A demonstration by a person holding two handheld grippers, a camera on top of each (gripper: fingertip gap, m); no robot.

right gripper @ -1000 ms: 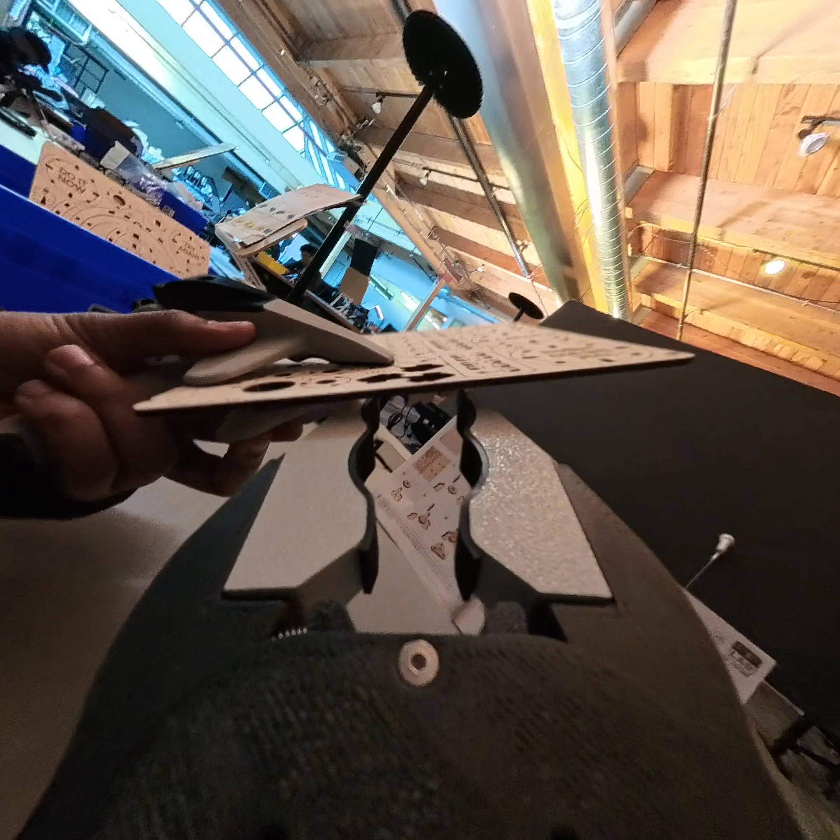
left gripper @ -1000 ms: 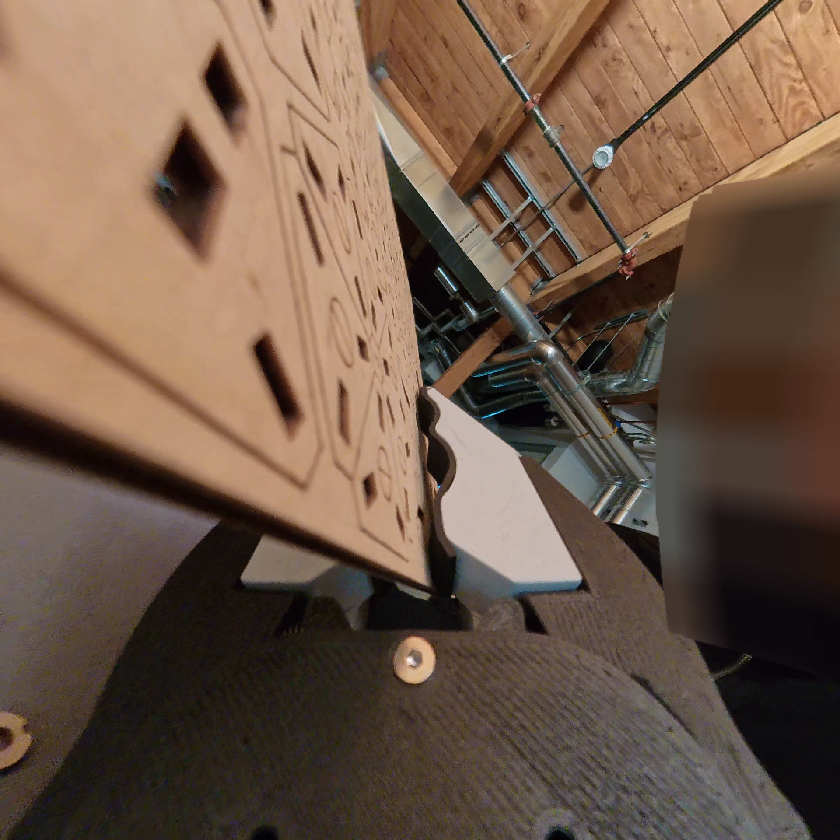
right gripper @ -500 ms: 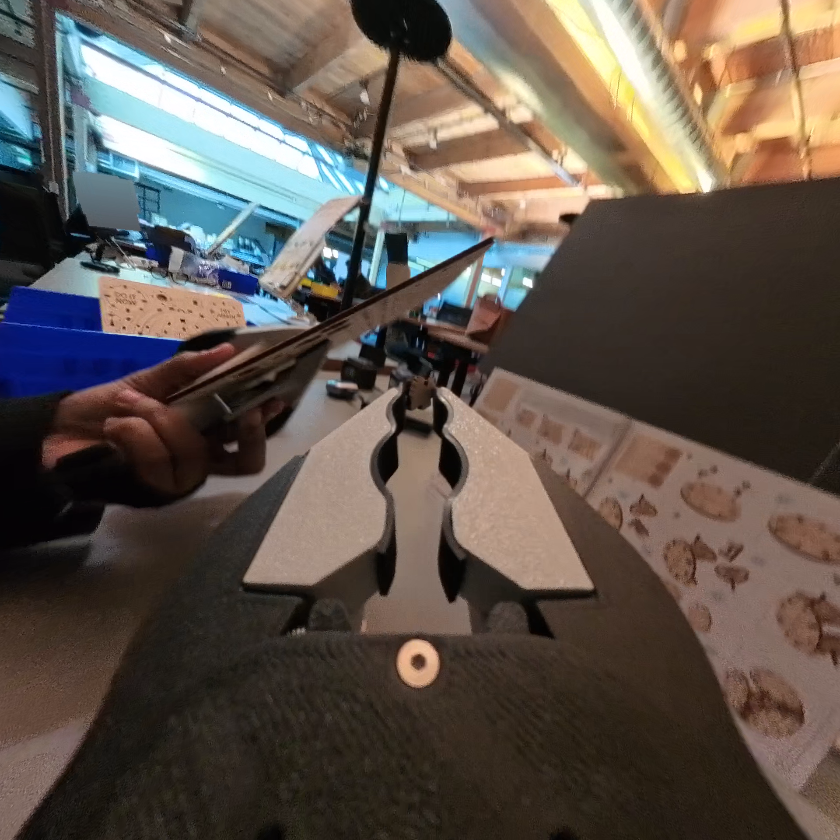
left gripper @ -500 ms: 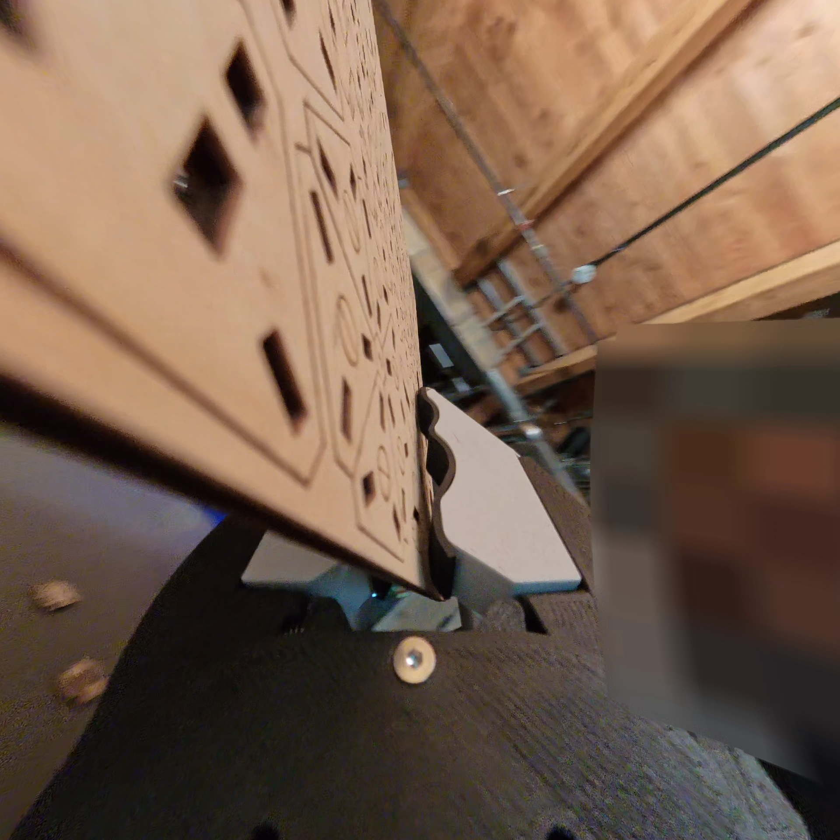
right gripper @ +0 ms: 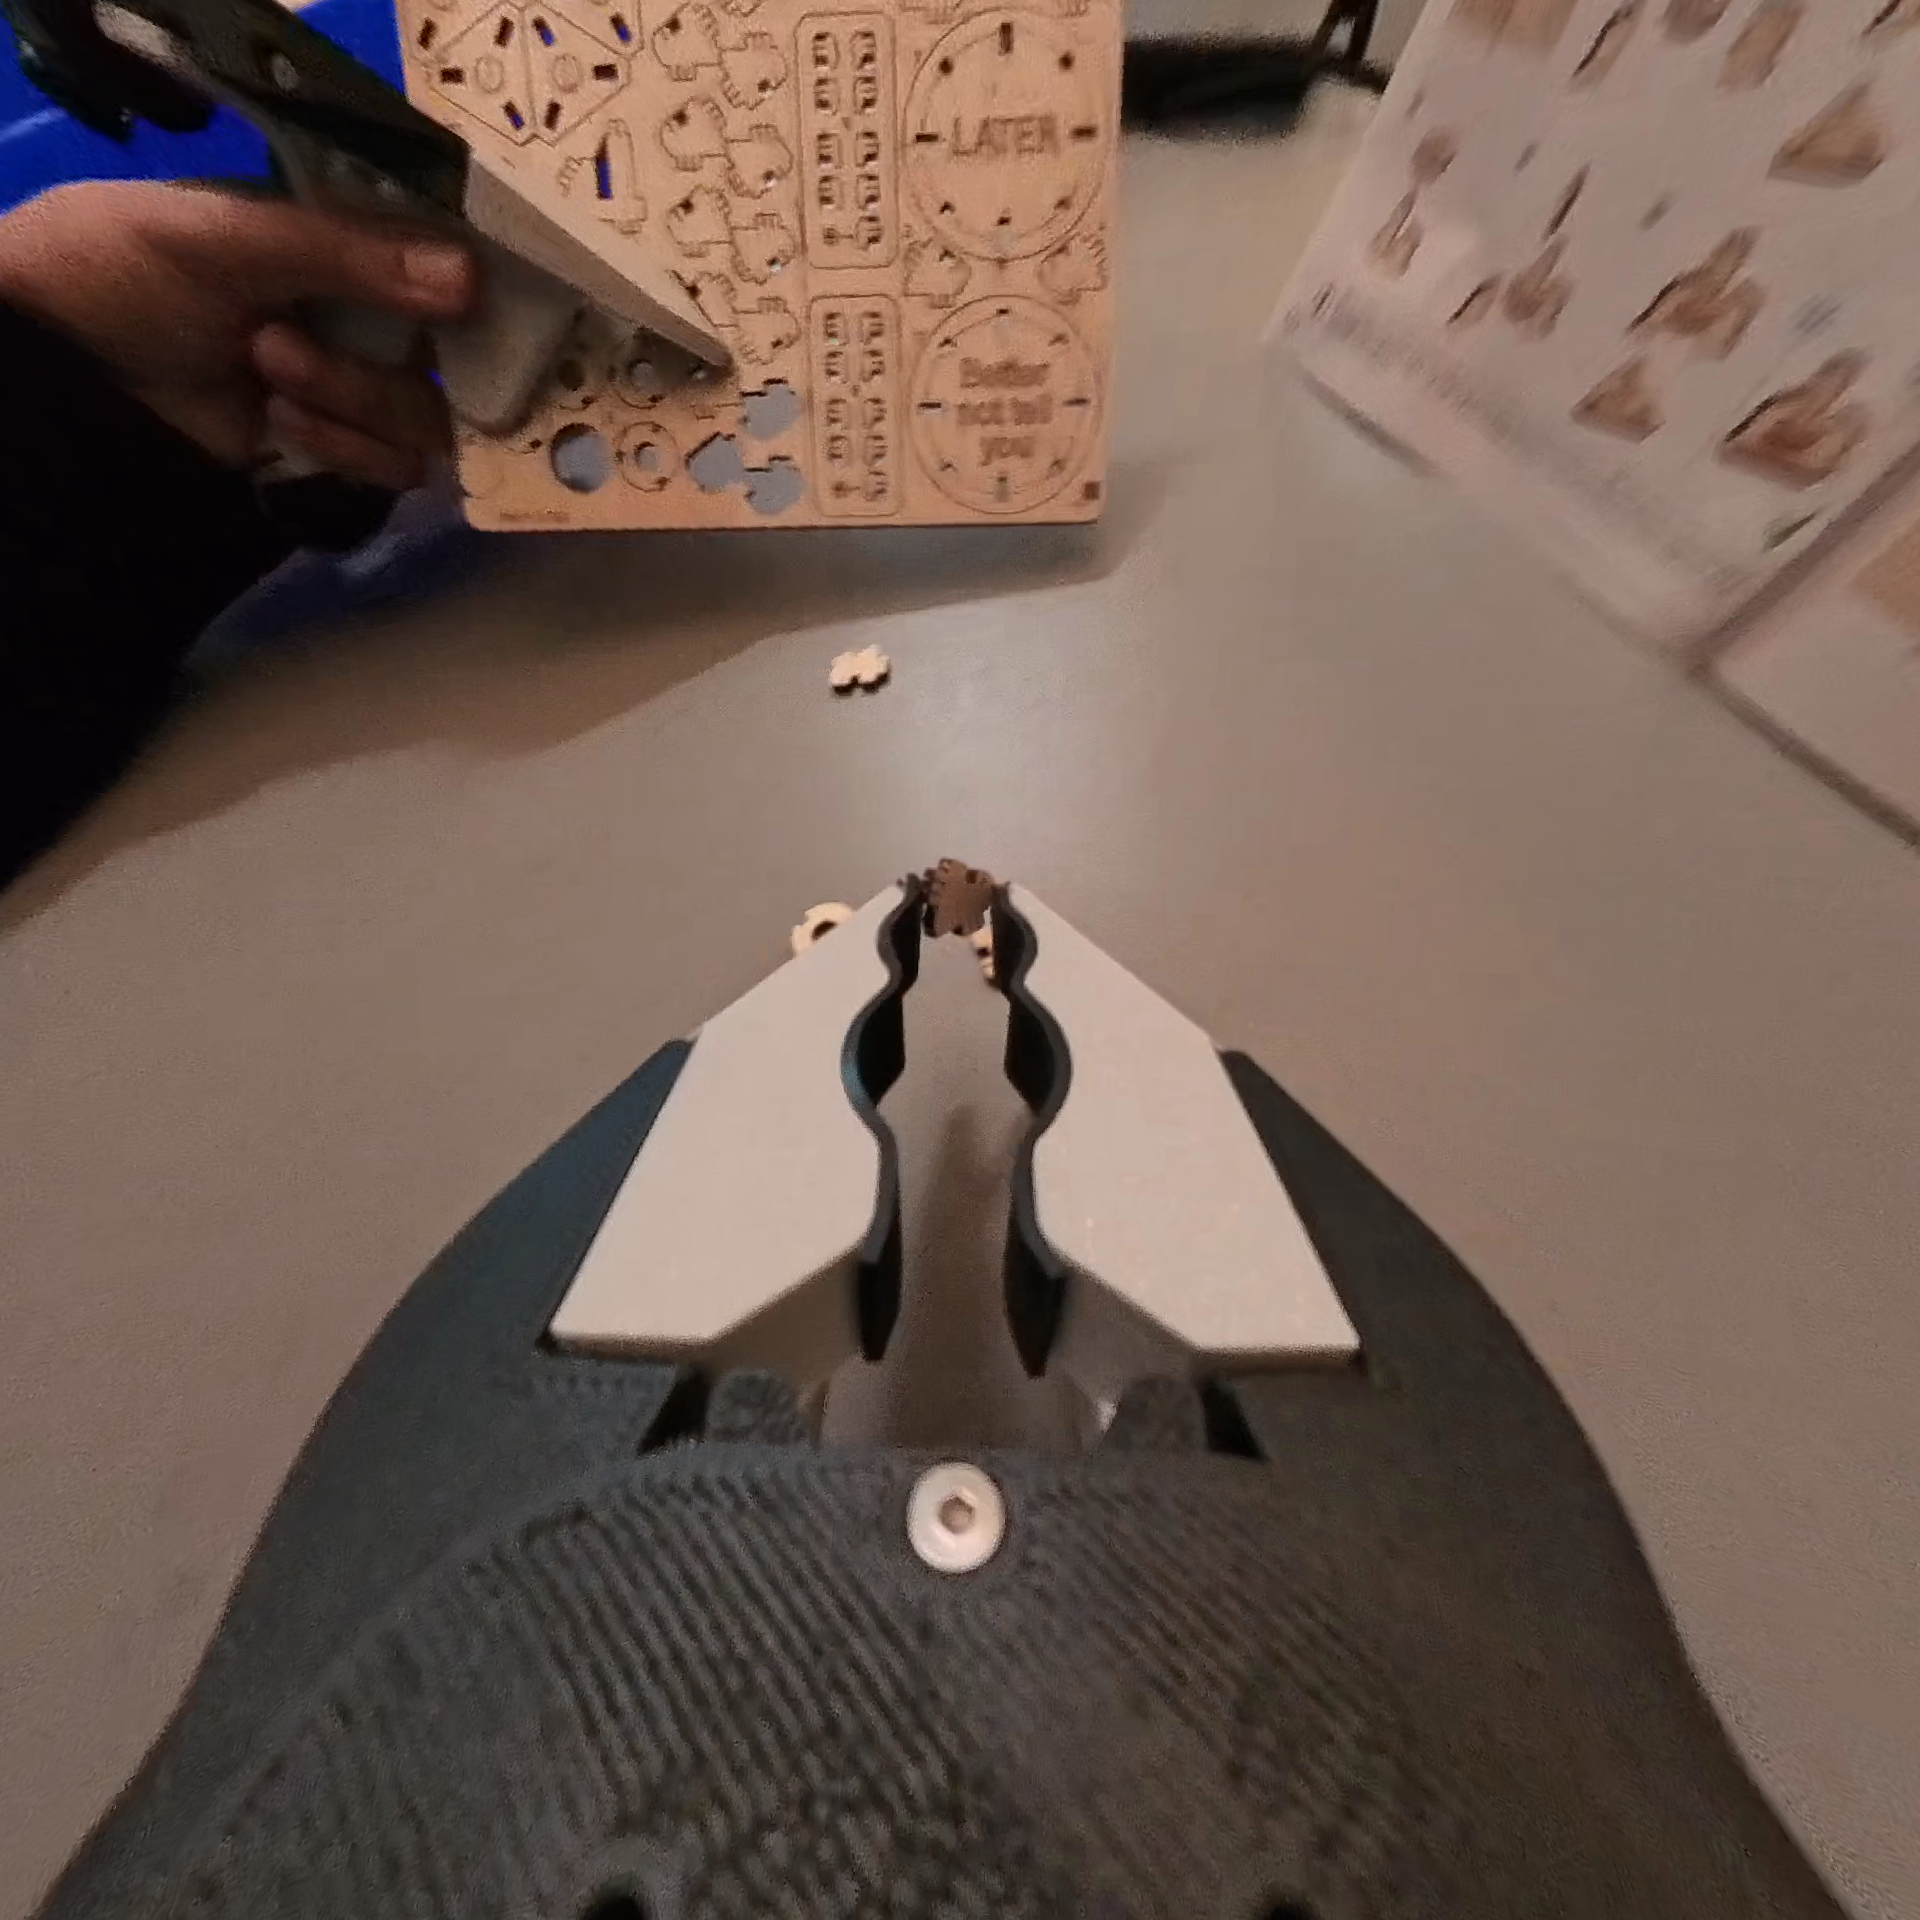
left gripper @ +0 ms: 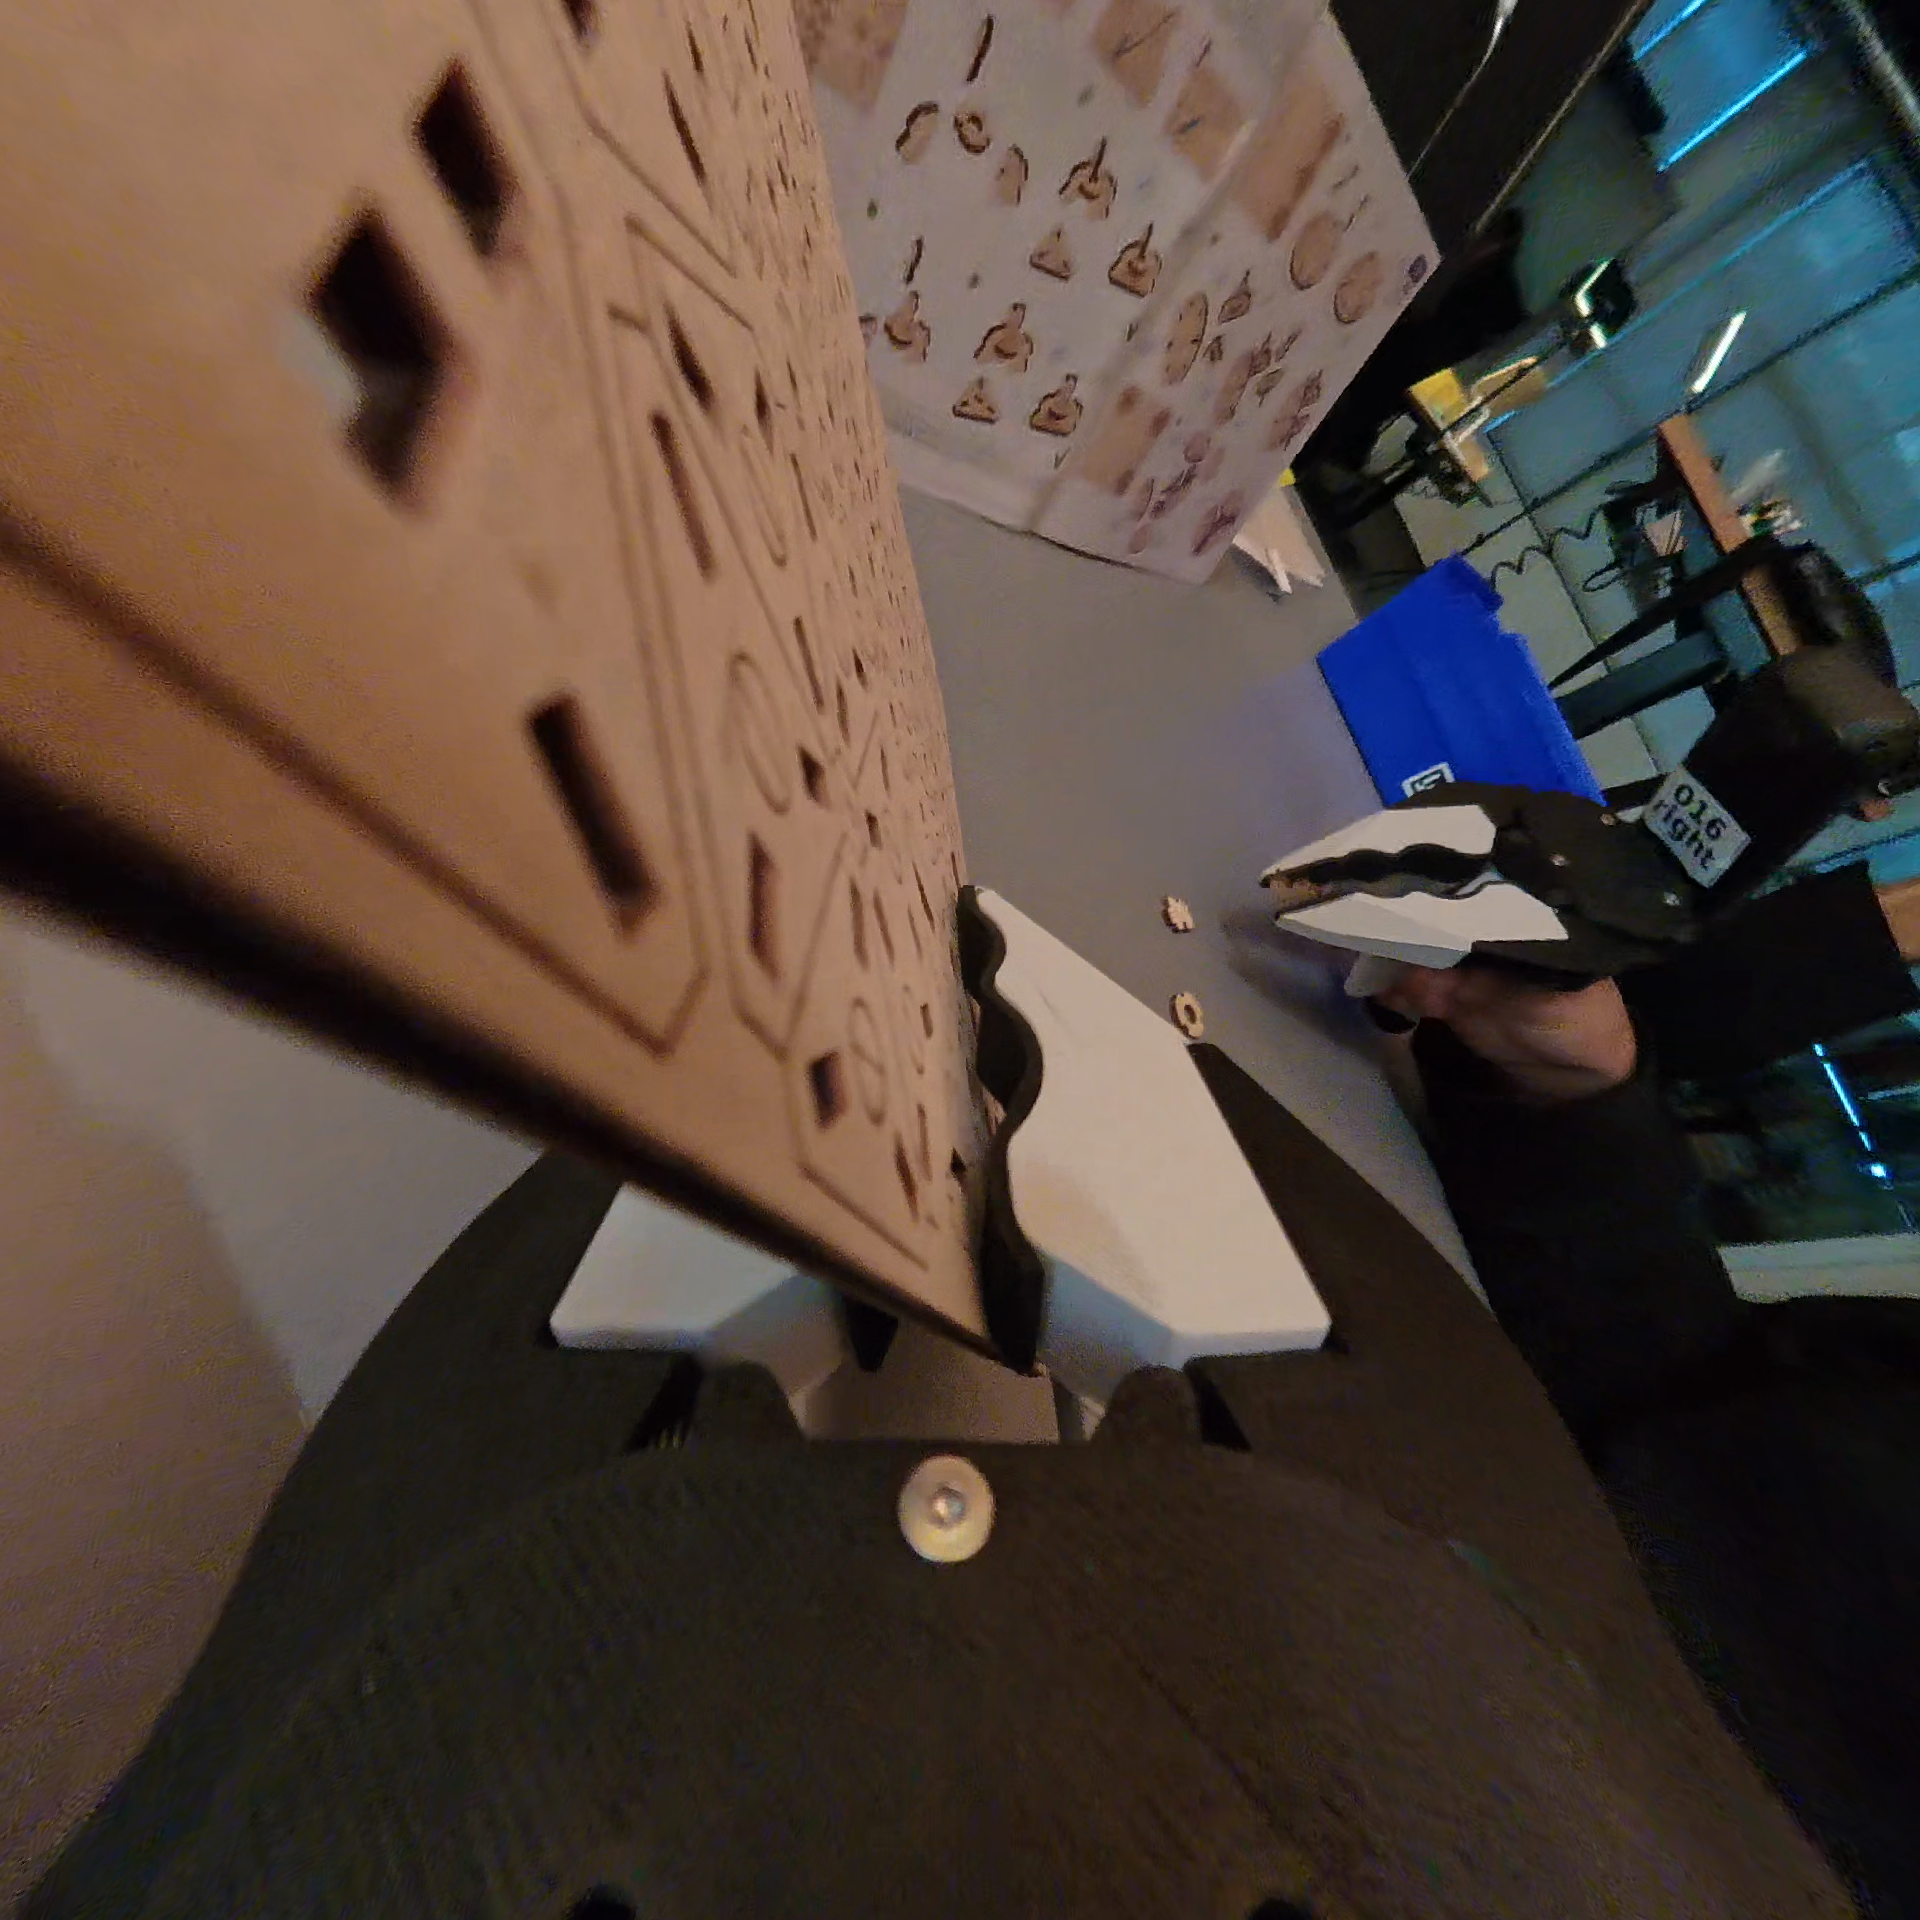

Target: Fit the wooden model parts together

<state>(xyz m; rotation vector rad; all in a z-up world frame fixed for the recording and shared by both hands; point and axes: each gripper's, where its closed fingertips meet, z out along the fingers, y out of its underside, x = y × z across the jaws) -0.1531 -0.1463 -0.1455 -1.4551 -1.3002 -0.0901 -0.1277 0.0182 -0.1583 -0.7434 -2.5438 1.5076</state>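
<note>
Printed picture sheet (left gripper: pixel 1122 260) lying on grey table (right gripper: pixel 1351 831); blue bin (left gripper: pixel 1455 707) beyond

wooden sheet (right gripper: pixel 790 260) upright, small piece (right gripper: pixel 958 896) pinched

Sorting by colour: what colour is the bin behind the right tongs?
Bright blue bin, clearest in the left wrist view.

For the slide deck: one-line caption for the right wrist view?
Right gripper pinches a small wooden cutout above the grey table; left gripper holds the laser-cut wooden sheet behind.
</note>
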